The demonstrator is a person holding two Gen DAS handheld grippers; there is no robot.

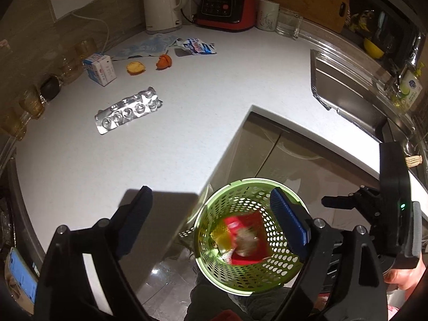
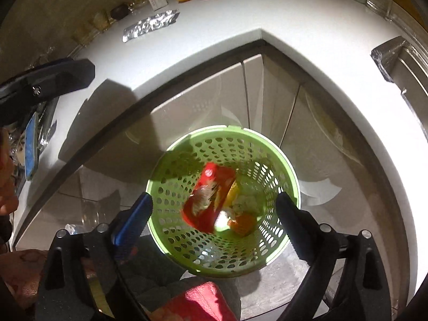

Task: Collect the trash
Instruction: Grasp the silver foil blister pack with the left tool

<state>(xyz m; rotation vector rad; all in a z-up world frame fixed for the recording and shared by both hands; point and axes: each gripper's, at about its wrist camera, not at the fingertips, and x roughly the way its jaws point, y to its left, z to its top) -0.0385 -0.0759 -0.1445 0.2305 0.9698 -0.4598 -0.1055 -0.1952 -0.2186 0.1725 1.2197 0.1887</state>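
White L-shaped countertop [image 1: 187, 123] — beige cabinets [image 2: 203, 99], steel sink [image 1: 347, 88]

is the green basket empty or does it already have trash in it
Not empty. The green basket already holds a red wrapper, something yellow, and an orange piece near its bottom, well below the rim.

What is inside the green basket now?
The green basket holds a red packet, yellow scraps, an orange peel and something white. Whatever lies under the packet is covered.
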